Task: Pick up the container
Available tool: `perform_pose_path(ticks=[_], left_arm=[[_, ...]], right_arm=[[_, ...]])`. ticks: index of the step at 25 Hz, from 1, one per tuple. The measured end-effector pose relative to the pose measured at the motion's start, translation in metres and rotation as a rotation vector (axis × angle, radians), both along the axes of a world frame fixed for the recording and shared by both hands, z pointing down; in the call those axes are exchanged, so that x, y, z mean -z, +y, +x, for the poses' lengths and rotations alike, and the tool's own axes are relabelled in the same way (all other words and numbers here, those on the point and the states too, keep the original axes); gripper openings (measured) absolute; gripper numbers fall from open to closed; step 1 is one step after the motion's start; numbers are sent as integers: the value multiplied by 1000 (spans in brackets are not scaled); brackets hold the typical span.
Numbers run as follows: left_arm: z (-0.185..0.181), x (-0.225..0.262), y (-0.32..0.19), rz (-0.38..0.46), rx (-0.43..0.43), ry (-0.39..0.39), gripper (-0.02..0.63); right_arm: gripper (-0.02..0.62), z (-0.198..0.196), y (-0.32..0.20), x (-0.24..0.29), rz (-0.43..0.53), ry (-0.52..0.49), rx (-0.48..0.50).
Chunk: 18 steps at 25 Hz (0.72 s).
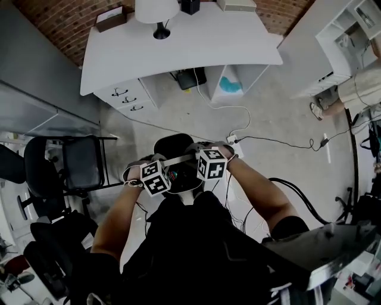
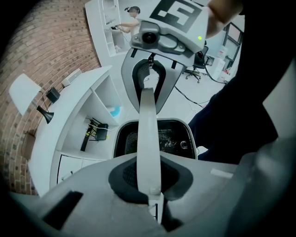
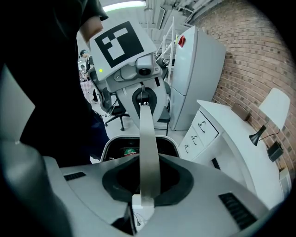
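The container [image 1: 178,176] is a black bin with a white rim [image 2: 194,139] and a flat grey handle strap [image 1: 180,159]. It hangs above the floor, just in front of my body. My left gripper [image 1: 159,164] is shut on one end of the strap [image 2: 149,134], its jaws [image 2: 155,196] pinched on the band. My right gripper [image 1: 205,156] holds the other end [image 3: 148,152], its jaws [image 3: 143,200] closed on the strap. Each gripper view shows the other gripper across the handle. Some small items lie inside the bin [image 3: 129,151].
A white desk [image 1: 178,44] with a lamp [image 1: 158,13] and drawers [image 1: 126,98] stands ahead. A black office chair [image 1: 65,167] is at the left. Cables [image 1: 280,143] and a power strip [image 1: 233,140] lie on the floor. A person [image 1: 357,89] sits at the far right.
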State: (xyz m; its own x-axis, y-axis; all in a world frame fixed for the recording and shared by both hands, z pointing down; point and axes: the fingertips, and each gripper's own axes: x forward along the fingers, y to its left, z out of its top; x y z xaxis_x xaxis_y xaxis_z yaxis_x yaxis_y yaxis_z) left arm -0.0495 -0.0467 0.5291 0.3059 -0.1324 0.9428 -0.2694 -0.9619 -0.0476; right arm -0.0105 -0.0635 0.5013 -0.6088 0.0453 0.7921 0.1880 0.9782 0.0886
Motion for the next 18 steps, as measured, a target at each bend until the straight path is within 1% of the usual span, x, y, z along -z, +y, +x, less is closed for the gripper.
perform_pose_path(ticks=[8,18], left_arm=[[-13,38,-5,21,-3,-26,10],[-20,71,-29,81,9,4,9]], right_arm=[[46,-10,-3,40,15,4,-1],[45,-17,-24,74,53,3,-12]])
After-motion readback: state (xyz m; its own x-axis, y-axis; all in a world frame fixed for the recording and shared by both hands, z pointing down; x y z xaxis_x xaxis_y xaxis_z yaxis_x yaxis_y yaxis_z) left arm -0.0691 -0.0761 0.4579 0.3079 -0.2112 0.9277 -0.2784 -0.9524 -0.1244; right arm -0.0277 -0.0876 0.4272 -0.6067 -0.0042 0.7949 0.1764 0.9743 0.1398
